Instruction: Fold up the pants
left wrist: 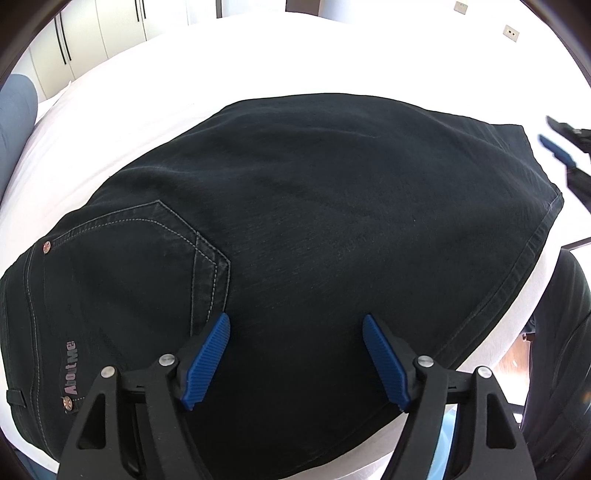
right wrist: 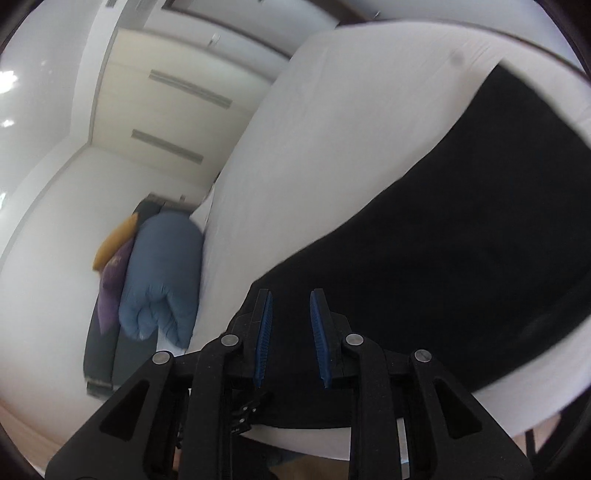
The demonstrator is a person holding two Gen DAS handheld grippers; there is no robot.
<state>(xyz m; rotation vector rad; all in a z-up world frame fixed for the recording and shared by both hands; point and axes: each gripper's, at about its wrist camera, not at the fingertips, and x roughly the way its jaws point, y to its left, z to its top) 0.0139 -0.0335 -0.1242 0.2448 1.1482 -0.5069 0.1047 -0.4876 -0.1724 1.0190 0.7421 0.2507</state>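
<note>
The black jeans (left wrist: 314, 221) lay flat on the white bed (left wrist: 147, 92), already folded into a wide dark slab, w/ the back pocket (left wrist: 155, 258) and waistband end at the left of the left wrist view and a stitched hem edge (left wrist: 532, 251) running down the right side. Your left gripper (left wrist: 295, 354) hung just above the near part of the denim, jaws spread wide, nothing in them. Your right gripper (right wrist: 290, 338) sat off the far-right end of the jeans; jaws parted only a little, pads parallel, empty (its view was motion-blurred, so fine detail there was hard to read).

Risks from here, as I judged them:
- If you'd closed the left jaws where they hung, mid-panel, you'd likely have pinched only the top layer, and the stacked layers would've slid apart on lifting.
- The right jaws were prob too narrow to take the full stack thickness at the hem; they could've pushed the edge and rumpled it instead of gripping.
- Uneven lift btwn the two hands would've skewed the next fold.

Beyond the bed: a blue rolled duvet (right wrist: 162, 280), pillows beside it, and wardrobe doors (left wrist: 92, 33).
</note>
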